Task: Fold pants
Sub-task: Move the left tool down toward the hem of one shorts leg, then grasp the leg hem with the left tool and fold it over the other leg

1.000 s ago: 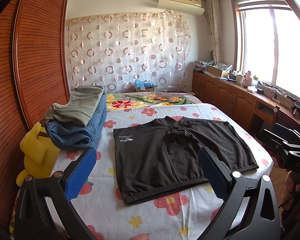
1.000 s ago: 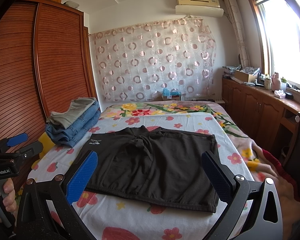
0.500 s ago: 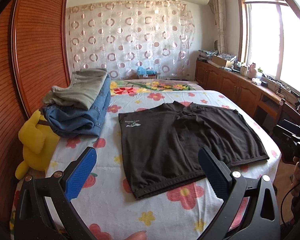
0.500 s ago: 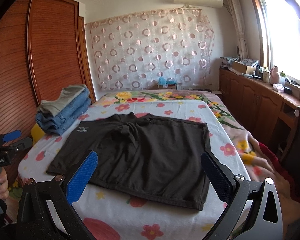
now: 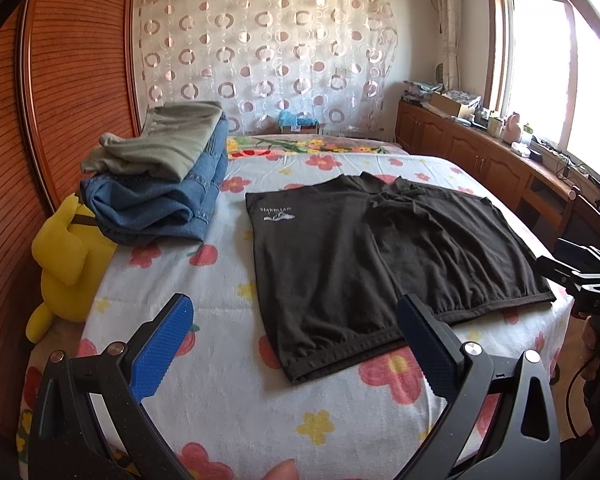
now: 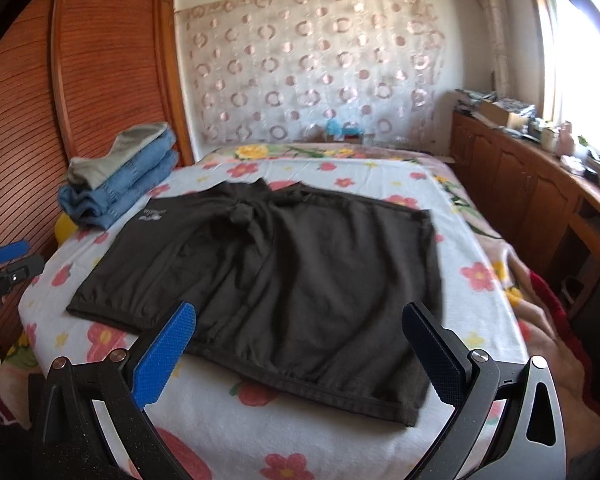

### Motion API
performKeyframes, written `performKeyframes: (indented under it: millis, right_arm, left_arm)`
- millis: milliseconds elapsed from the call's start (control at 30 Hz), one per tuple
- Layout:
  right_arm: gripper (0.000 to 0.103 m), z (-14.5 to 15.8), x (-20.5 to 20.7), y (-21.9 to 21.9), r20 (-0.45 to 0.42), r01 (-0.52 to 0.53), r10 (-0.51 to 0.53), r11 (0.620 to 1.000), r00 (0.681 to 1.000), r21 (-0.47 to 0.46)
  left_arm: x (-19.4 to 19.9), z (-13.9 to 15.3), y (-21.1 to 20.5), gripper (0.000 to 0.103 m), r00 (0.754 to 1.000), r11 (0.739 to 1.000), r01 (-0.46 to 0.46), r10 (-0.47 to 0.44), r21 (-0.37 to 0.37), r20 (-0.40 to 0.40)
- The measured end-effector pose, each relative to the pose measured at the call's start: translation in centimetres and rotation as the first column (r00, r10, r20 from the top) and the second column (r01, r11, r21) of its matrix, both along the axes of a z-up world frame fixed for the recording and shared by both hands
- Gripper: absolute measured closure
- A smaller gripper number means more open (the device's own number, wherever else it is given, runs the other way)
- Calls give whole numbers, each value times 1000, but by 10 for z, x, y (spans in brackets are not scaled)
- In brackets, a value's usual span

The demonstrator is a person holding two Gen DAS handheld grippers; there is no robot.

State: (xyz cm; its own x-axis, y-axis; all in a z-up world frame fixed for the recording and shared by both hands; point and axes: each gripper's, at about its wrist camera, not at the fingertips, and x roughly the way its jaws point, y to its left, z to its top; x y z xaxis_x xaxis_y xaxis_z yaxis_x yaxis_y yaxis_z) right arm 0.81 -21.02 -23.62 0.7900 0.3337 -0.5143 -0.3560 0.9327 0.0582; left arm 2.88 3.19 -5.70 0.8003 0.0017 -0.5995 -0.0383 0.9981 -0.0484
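Approach step. Both jaws spread, empty: left gripper (image 5: pixel 296 340), right gripper (image 6: pixel 300 340). Black shorts (image 6: pixel 284 276) flat ahead; next, pinch hem corners.

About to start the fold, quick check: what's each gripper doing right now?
Left gripper: open, holding nothing, above the bed's near edge.
Right gripper: open, holding nothing, over the black pants.
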Motion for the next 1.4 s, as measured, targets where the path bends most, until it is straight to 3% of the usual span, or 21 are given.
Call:
performKeyframes:
  millis: [333, 533, 967, 1267, 1400]
  right_arm:
    - [0, -7, 21, 6, -88, -28, 24, 999, 996, -46]
    - [0, -1, 20, 2, -119, -38, 29, 996, 993, -80]
    - [0, 18, 12, -8, -146, -74, 56, 990, 988, -121]
    - [0, -2, 17, -1, -107, -69, 57, 992, 993, -110]
    - [1, -6, 28, 3, -101, -69, 58, 992, 993, -110]
  left_arm:
    - [2, -18, 17, 2, 999, 998, -15, 13, -61, -35]
    - [2, -28, 22, 14, 998, 997, -4, -1, -77, -66]
    - [4, -55, 18, 67, 988, 989, 48, -68, -140, -141]
    - [5, -60, 11, 72, 987, 990, 63, -81, -128, -141]
    - [10, -57, 6, 94, 983, 992, 93, -104, -81, -149]
